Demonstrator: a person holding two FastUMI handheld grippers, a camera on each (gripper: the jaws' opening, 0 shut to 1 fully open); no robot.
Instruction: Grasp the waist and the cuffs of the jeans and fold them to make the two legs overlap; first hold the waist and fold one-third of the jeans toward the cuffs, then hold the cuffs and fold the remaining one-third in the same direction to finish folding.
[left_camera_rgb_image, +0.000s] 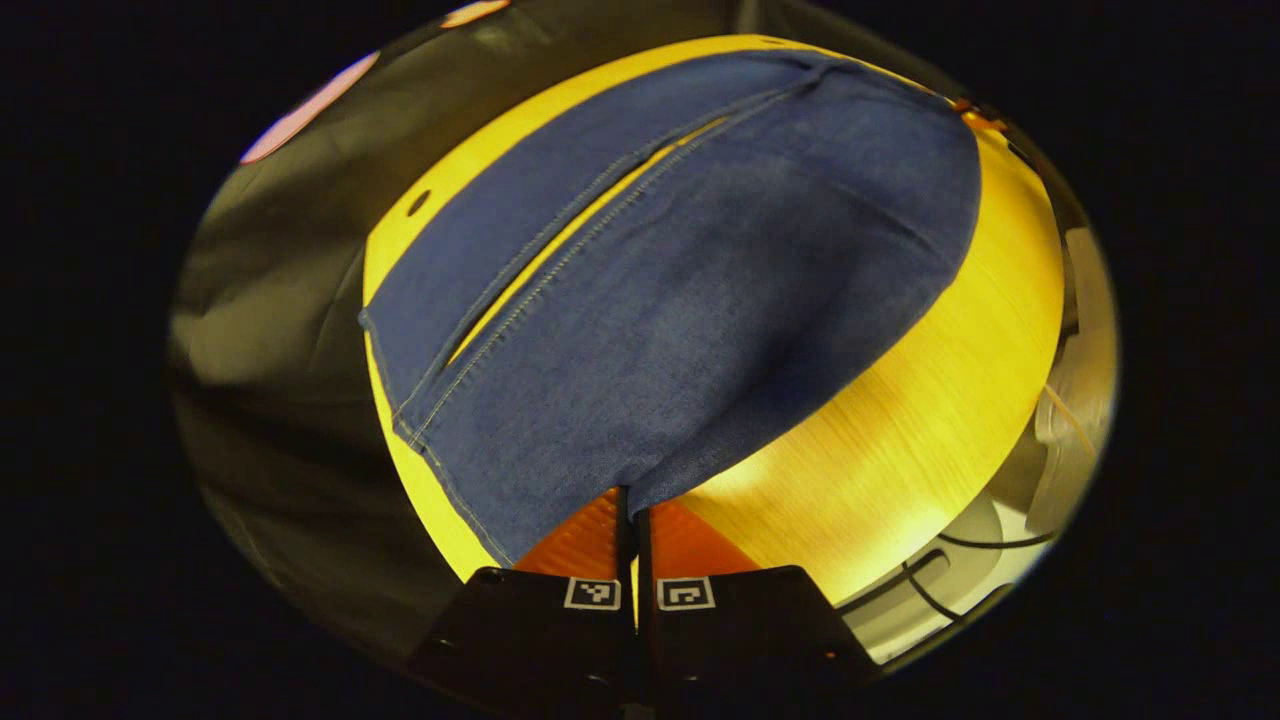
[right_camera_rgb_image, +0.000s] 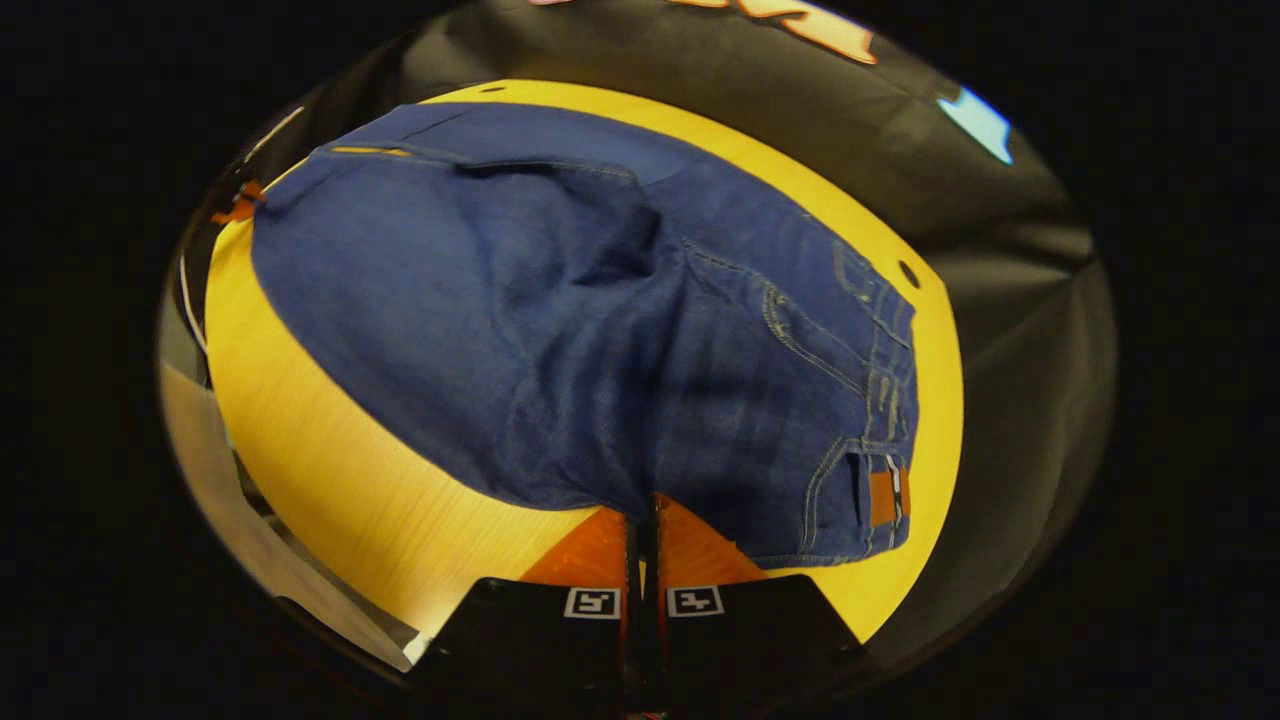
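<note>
Blue jeans (left_camera_rgb_image: 680, 300) lie lengthwise on a yellow wooden table (left_camera_rgb_image: 900, 430). Their two legs run side by side with a narrow gap between them, and the cuffs (left_camera_rgb_image: 410, 400) are at the left. My left gripper (left_camera_rgb_image: 632, 505) is shut on the near leg's edge, a little way in from the cuffs. In the right gripper view the jeans (right_camera_rgb_image: 520, 330) end at the waist (right_camera_rgb_image: 885, 380), at the right, with belt loops and a brown patch. My right gripper (right_camera_rgb_image: 645, 510) is shut on the near edge of the jeans beside the waist. The cloth rises in a bulge toward both pairs of fingers.
The booth's black cloth wall (left_camera_rgb_image: 280, 330) hangs behind the table's far edge. A small round hole (left_camera_rgb_image: 418, 203) is in the tabletop near the cuffs. Black cables and pale equipment (left_camera_rgb_image: 960, 560) lie beyond the table's near edge. Bare wood (right_camera_rgb_image: 330, 450) shows in front of the jeans.
</note>
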